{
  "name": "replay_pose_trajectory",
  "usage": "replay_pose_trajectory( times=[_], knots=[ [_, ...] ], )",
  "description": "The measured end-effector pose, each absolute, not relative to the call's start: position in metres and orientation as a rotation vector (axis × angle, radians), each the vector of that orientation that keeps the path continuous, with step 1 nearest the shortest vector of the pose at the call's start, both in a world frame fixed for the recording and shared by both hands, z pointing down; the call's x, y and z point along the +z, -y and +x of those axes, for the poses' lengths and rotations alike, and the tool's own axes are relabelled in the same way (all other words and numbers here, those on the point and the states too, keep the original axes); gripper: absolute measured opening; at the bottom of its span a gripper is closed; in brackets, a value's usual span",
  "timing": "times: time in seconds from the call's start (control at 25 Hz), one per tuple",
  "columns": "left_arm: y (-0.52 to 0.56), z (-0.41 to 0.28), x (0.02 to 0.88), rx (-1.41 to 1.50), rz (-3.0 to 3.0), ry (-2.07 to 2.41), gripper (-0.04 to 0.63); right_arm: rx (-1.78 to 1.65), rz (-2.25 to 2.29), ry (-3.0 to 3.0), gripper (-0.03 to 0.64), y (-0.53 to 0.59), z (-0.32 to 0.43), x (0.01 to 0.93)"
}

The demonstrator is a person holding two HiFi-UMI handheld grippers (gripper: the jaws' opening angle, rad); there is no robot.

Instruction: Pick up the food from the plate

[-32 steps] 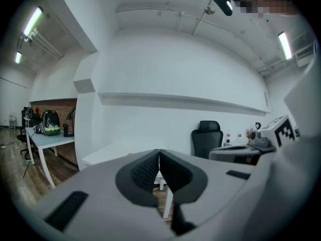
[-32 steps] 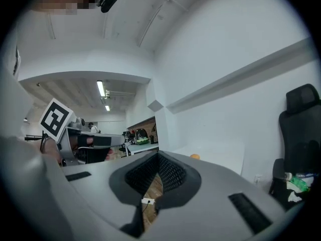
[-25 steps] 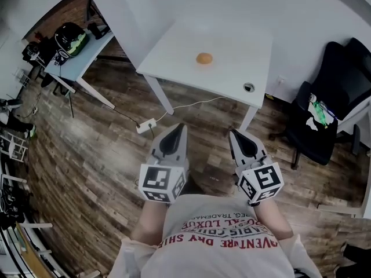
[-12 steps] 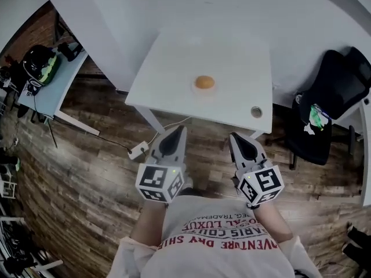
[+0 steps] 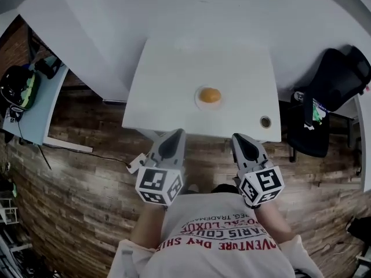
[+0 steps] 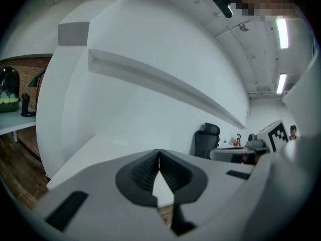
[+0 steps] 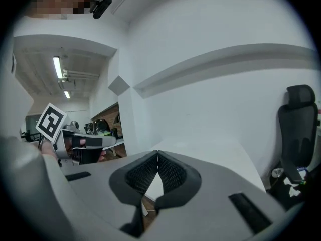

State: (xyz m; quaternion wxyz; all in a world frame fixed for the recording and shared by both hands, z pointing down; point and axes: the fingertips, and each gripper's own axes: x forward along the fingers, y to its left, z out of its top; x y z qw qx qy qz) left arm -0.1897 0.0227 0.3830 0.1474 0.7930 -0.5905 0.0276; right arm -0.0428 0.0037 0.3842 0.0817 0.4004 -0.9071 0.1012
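A small orange food item (image 5: 209, 95) lies on a white plate (image 5: 199, 99) near the front of the white table (image 5: 174, 80) in the head view. My left gripper (image 5: 178, 132) is shut and empty, held short of the table's front edge, left of the plate. My right gripper (image 5: 237, 137) is also shut with nothing in it, level with the left one, just right of the plate. In the left gripper view the jaws (image 6: 159, 152) meet at the tips. In the right gripper view the jaws (image 7: 157, 154) meet too. The food is not visible in either gripper view.
A round hole (image 5: 265, 121) sits in the table's front right corner. A black office chair (image 5: 324, 109) stands to the right of the table. A light blue side table (image 5: 29, 109) with a dark bag (image 5: 20, 88) is at the left. A power strip (image 5: 137, 163) lies on the wooden floor.
The table and the food have come closer to both grippers as the person walked forward. Both grippers stay shut and level with each other.
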Motion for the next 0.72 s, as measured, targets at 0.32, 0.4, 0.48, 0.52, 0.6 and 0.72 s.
replay_pose_trajectory(
  times=[0.32,0.4,0.48,0.52,0.6,0.72],
  knots=[
    [0.026,-0.195,0.417,0.132,2.235,1.630,0.006,0.388,1.259,2.633,0.011,0.060,-0.036,0.412],
    [0.040,-0.197,0.419,0.141,2.225,1.642,0.006,0.398,1.251,2.638,0.011,0.078,-0.036,0.415],
    [0.059,-0.203,0.420,0.144,2.206,1.670,0.006,0.409,1.228,2.653,0.011,0.098,-0.039,0.417],
    [0.068,-0.205,0.420,0.142,2.191,1.685,0.006,0.413,1.214,2.662,0.011,0.106,-0.041,0.416],
    [0.087,-0.208,0.419,0.138,2.164,1.703,0.006,0.405,1.189,2.681,0.011,0.124,-0.041,0.412],
    [0.118,-0.198,0.412,0.164,2.172,1.721,0.006,0.401,1.174,2.701,0.011,0.156,-0.035,0.407]
  ],
)
